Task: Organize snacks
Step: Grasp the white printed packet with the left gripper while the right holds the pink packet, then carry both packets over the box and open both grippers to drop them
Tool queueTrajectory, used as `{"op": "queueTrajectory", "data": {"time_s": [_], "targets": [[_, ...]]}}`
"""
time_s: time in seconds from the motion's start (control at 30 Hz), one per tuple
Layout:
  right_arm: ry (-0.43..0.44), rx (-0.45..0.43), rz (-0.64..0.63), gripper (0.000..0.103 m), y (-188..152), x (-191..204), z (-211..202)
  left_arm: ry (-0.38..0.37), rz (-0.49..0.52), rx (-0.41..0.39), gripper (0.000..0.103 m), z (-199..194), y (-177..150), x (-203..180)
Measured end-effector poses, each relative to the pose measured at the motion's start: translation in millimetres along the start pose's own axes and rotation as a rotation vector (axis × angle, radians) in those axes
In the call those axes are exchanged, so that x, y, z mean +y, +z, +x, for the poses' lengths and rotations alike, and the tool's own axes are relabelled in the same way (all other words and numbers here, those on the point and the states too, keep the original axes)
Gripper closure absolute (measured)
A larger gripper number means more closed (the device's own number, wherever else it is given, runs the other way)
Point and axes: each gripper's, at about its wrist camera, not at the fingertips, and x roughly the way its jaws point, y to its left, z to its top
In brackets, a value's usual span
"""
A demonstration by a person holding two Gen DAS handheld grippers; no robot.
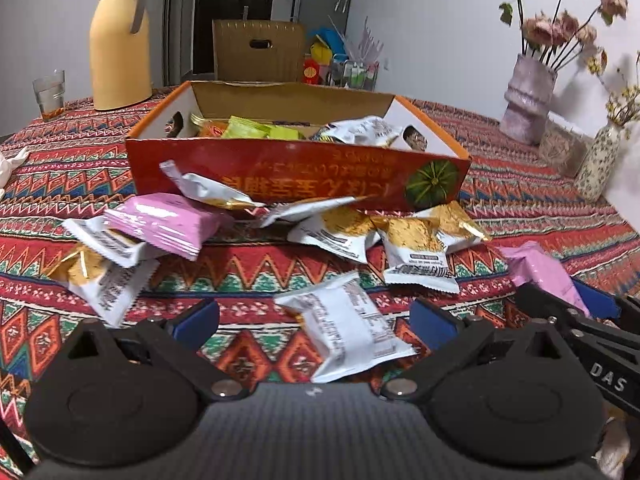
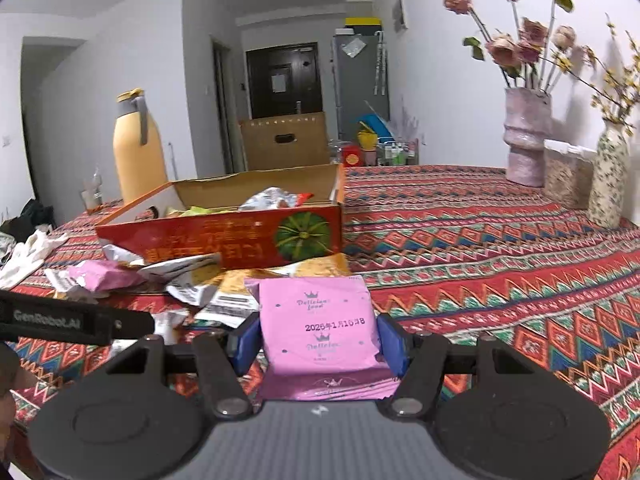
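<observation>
The right claw (image 2: pixel 318 338) pinches a pink snack packet (image 2: pixel 320 332) between its blue pads (image 2: pixel 390 344), which press on the packet's two side edges; the packet stands nearly upright with a printed date facing the camera. The left claw (image 1: pixel 316 320) is spread wide and holds nothing, its blue pads (image 1: pixel 198 318) standing apart over a white snack packet (image 1: pixel 352 328) that lies flat on the worktop (image 1: pixel 520 200) between them without touching either pad. The worktop wears a red patterned cloth. Behind the loose snacks stands an open orange cardboard box (image 1: pixel 298 174) with a green pumpkin printed on its front wall, already holding some green and white packets. Against that front wall lies a heap of white-and-gold packets (image 1: pixel 420 248) and another pink packet (image 1: pixel 168 224), which rests atop white ones at the left of the heap. In the left wrist view the right claw's pink packet shows at the far right edge. A yellow jug (image 1: pixel 118 40) and a drinking glass (image 1: pixel 49 94) stand beyond the box at the left, and two vases with flowers (image 1: pixel 528 96) stand by the wall at the right.
</observation>
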Motion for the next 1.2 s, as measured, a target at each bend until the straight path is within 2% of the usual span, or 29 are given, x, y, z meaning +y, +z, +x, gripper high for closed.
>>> {"op": "queueTrajectory", "data": {"time_s": [0.27,0.37,0.43,0.5,0.57,0.6,0.7,0.9,1.2], "targets": [[0.005,0.006,0.036,0.043,-6,-12,3,0.068,-0.010,0.028,0.002,18,2,-17],[0.014,0.009,0.041,0.043,-8,-12,5,0.071,-0.014,0.047,0.014,22,1,-19],[0.019,0.011,0.044,0.043,-9,-12,6,0.076,-0.011,0.059,0.030,24,0,-21],[0.023,0.013,0.044,0.043,-10,-11,6,0.094,0.001,0.058,0.035,25,-1,-24],[0.026,0.013,0.044,0.043,-10,-10,6,0.104,0.010,0.056,0.044,24,-2,-26],[0.026,0.013,0.044,0.043,-10,-10,6,0.104,0.020,0.054,0.055,23,-3,-27],[0.027,0.010,0.040,0.043,-10,-8,4,0.087,0.037,0.050,0.061,20,-4,-29],[0.023,-0.001,0.032,0.043,-7,-3,-1,0.067,0.044,0.032,0.061,11,-5,-27],[0.021,-0.036,0.015,0.043,8,11,-9,0.042,0.039,-0.044,0.061,-17,6,-19]]}}
